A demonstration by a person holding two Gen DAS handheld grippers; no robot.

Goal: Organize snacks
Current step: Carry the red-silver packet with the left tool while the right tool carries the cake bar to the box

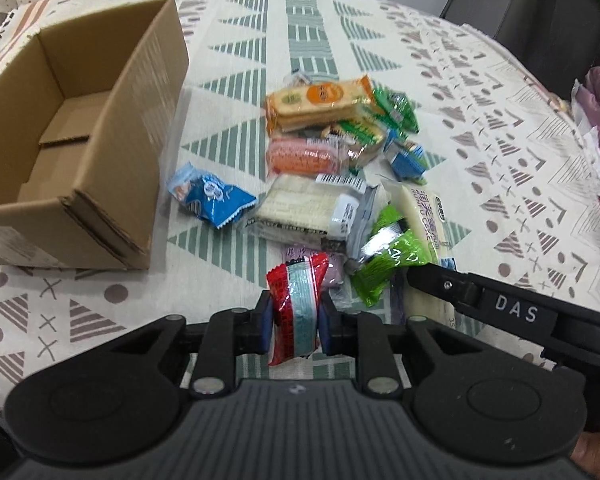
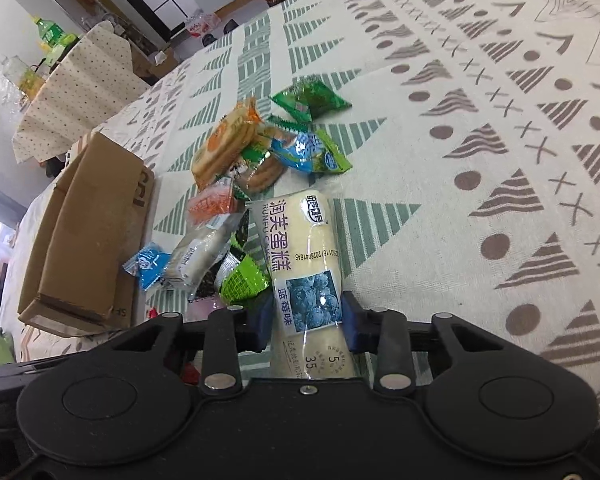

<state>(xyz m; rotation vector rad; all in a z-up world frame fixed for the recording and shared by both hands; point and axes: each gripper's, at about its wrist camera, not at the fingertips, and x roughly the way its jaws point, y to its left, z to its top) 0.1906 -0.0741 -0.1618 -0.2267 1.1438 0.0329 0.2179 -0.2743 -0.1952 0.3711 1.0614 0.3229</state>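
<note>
We log: left gripper [image 1: 293, 326] clamped on red snack packet [image 1: 298, 306]; right gripper [image 2: 307, 320] closed around blueberry cake pack [image 2: 303, 256]; cardboard box [image 1: 76, 136] far left.

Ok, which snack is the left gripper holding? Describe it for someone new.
Start at the open cardboard box; the snack pile lies to its right. Nearer than the pile, the left gripper pinches a small red packet, the only one with a pale blue stripe.

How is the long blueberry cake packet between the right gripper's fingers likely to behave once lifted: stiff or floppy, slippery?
The blueberry cake packet would probably sag, since the right gripper brackets it near one end and most of its length lies beyond. Its glossy film shows glare, so it may slip. The pale cake inside looks soft and likely dents under a firm squeeze.
</note>
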